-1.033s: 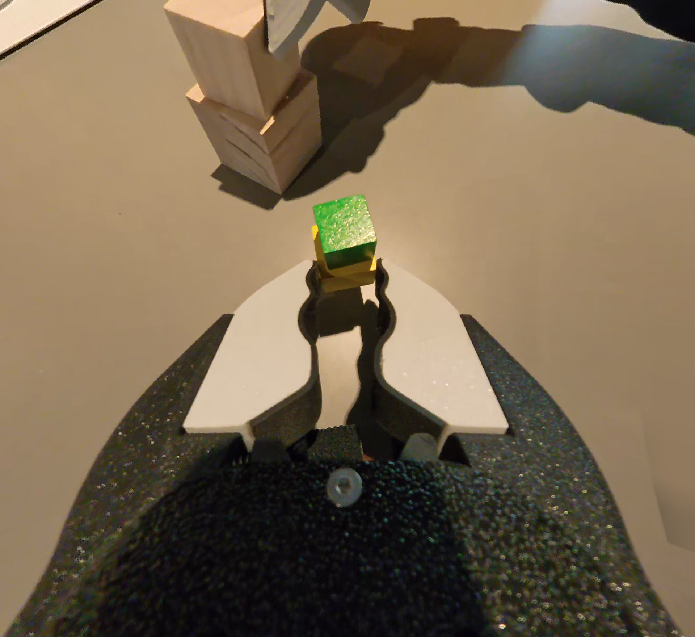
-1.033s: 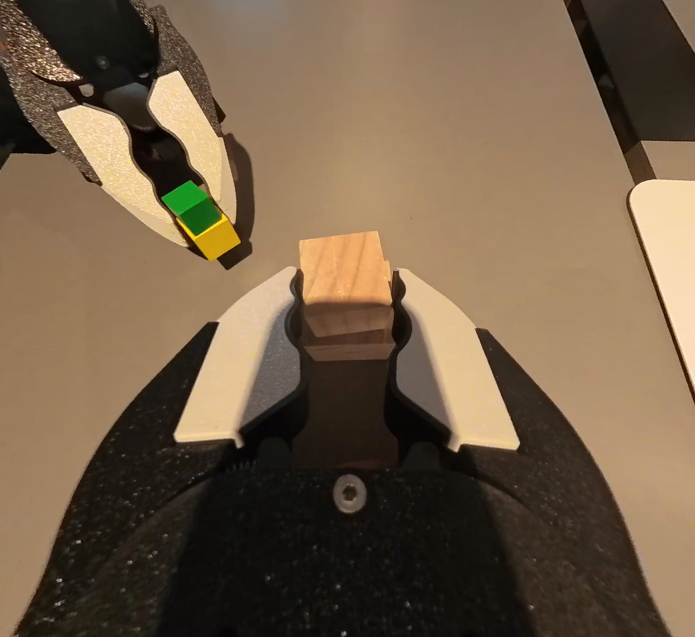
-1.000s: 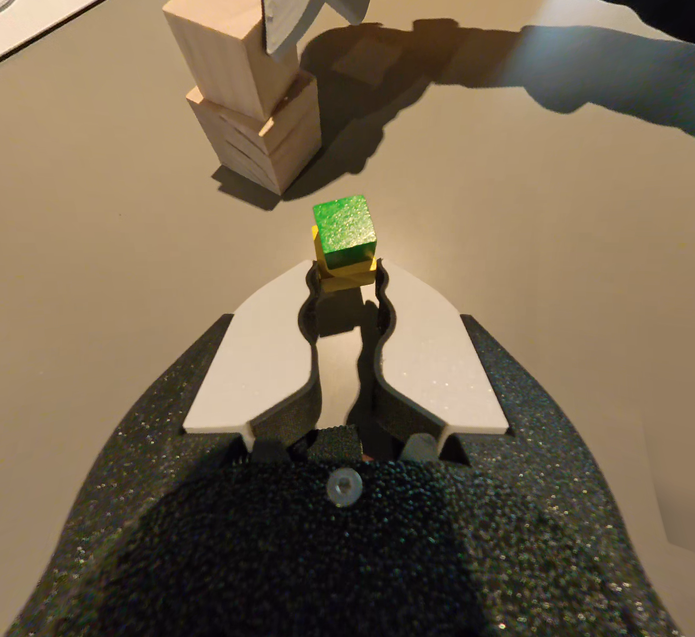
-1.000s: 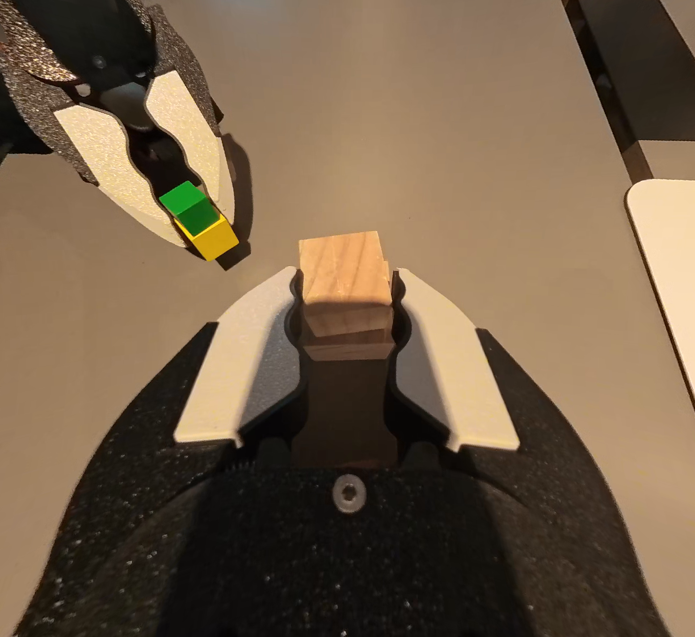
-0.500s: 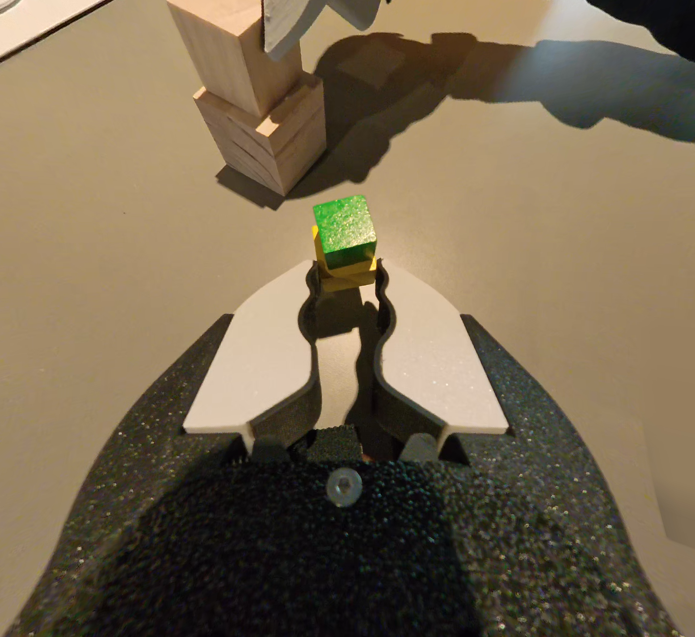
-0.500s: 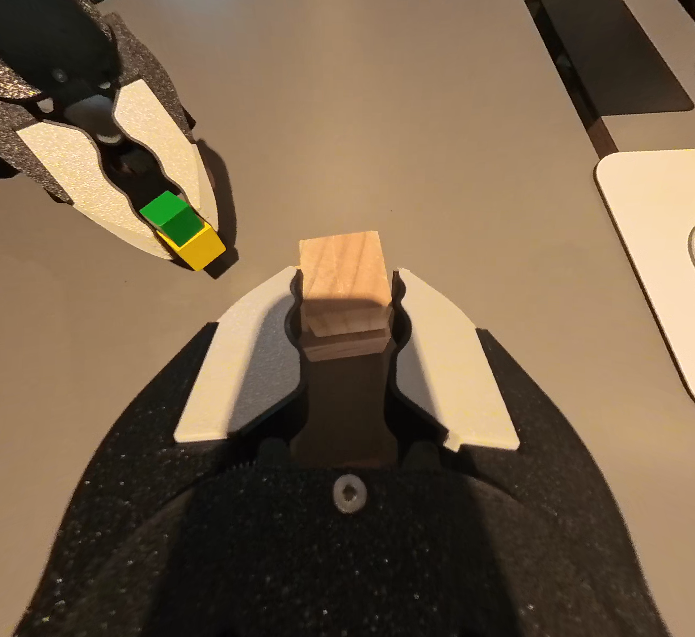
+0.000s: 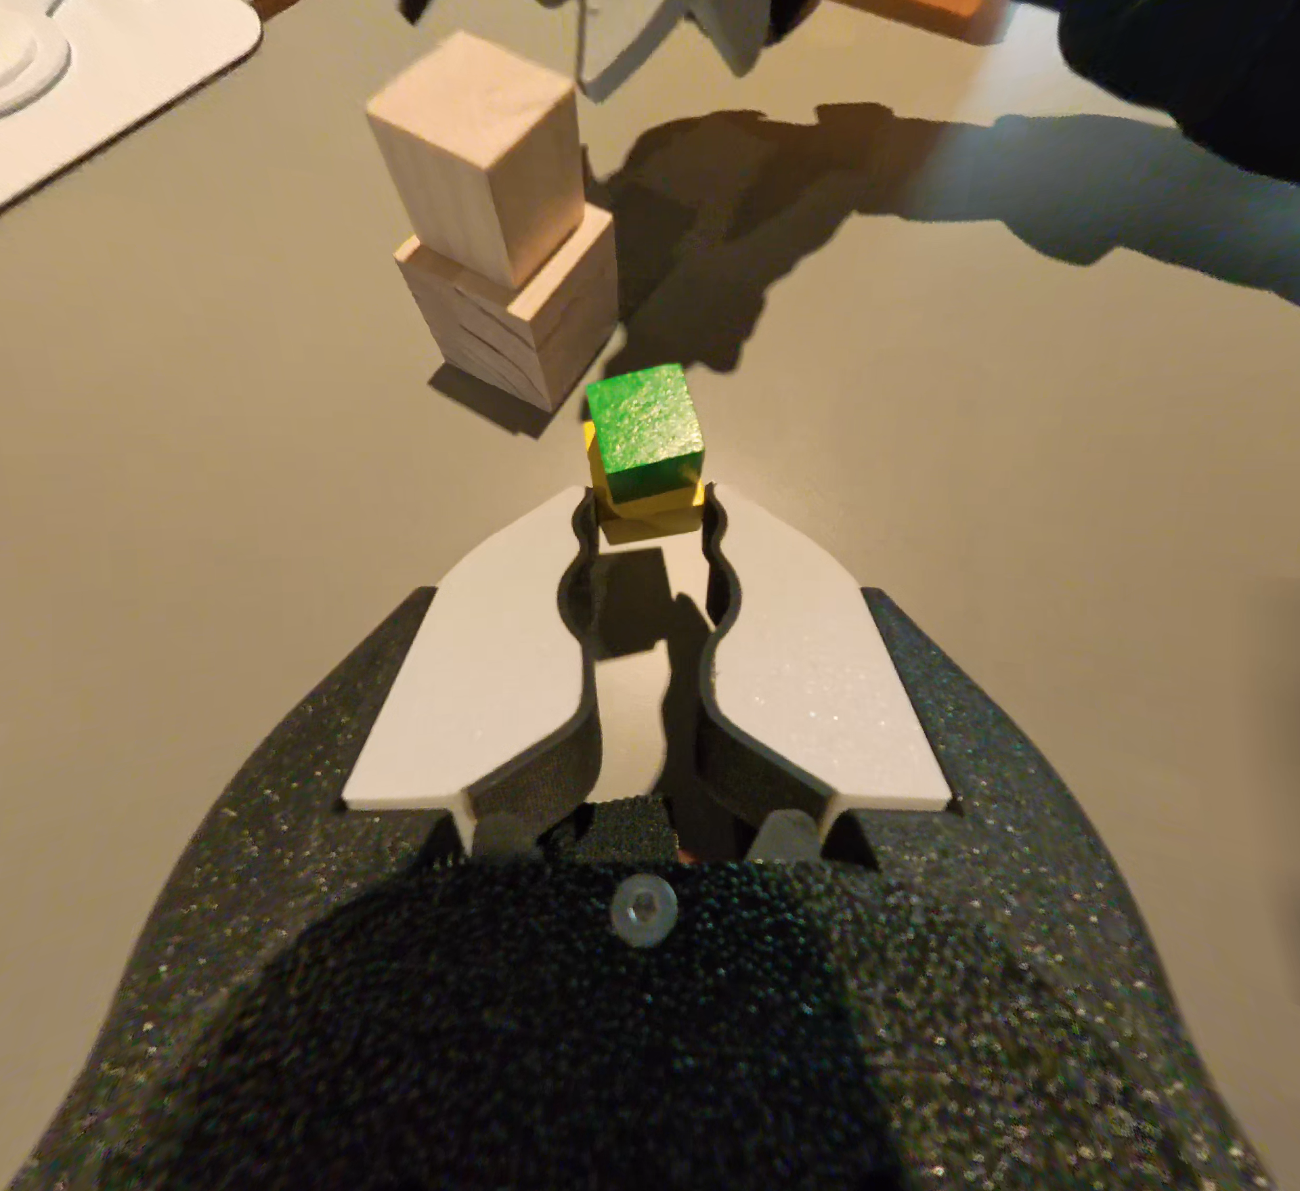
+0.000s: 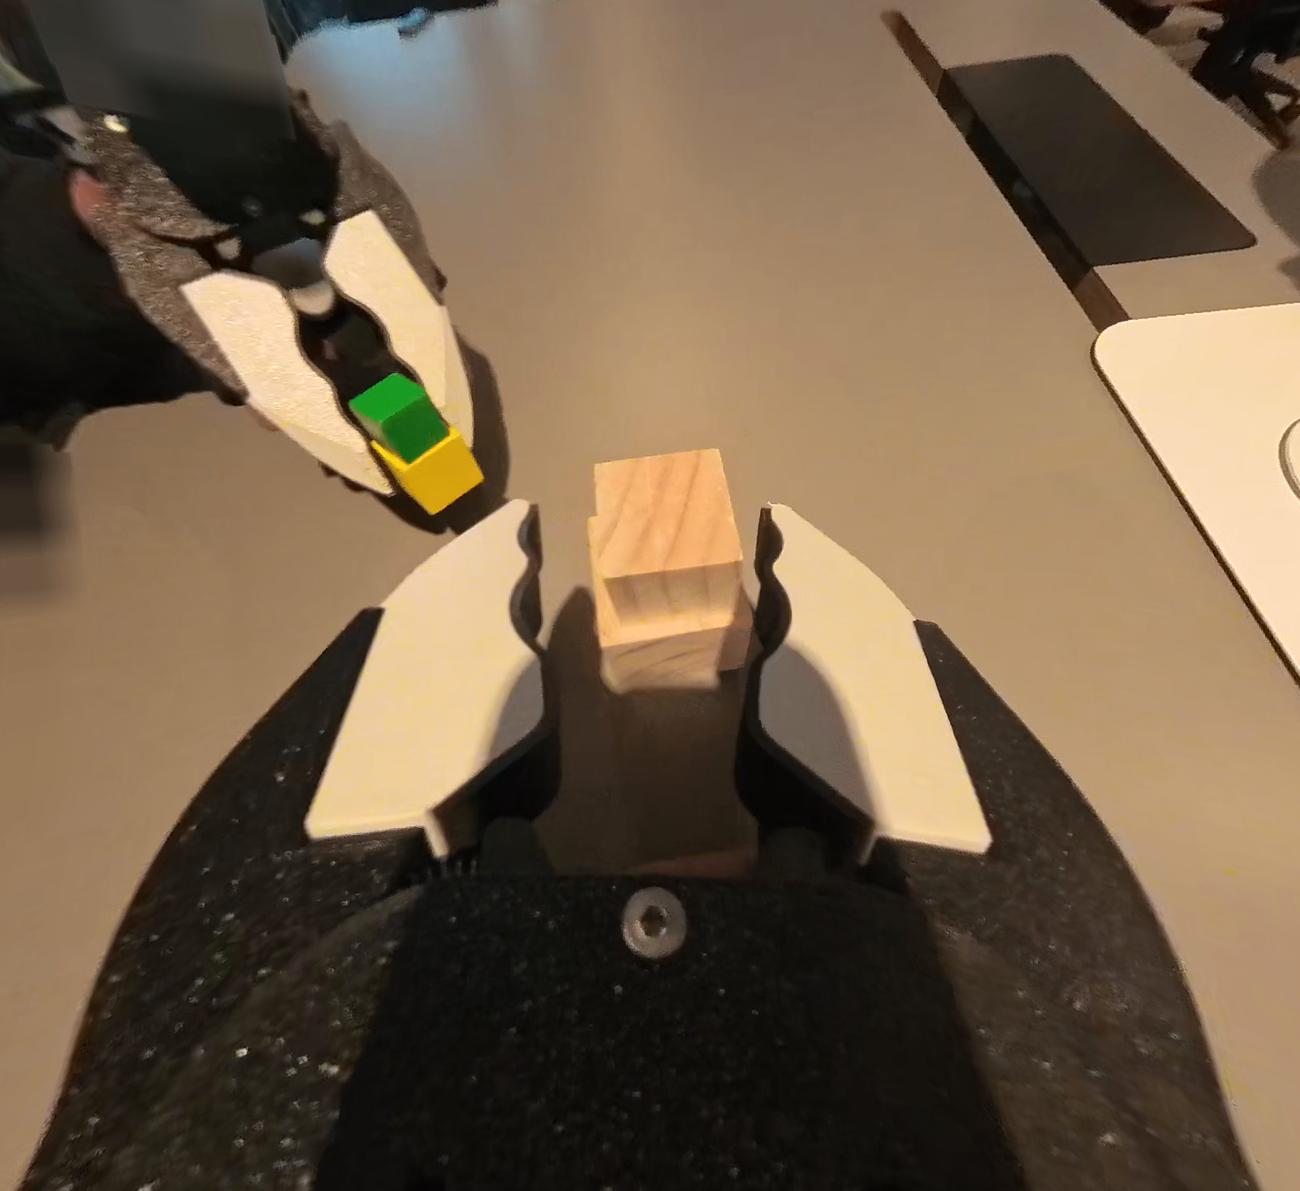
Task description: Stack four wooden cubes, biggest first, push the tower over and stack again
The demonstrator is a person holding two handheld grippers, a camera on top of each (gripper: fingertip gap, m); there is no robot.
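The right gripper (image 8: pixel 647 510) is spread, clear of the upright two-cube wooden stack (image 8: pixel 665 566). The left gripper (image 7: pixel 648 501) pinches the yellow cube (image 7: pixel 651 513), which carries the green cube (image 7: pixel 644 436), both upright.

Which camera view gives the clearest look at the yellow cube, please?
The right wrist view: the yellow cube shows two clear faces there, held at the left gripper's tips beneath the green cube. In the left wrist view, the yellow cube is mostly hidden by the green cube.
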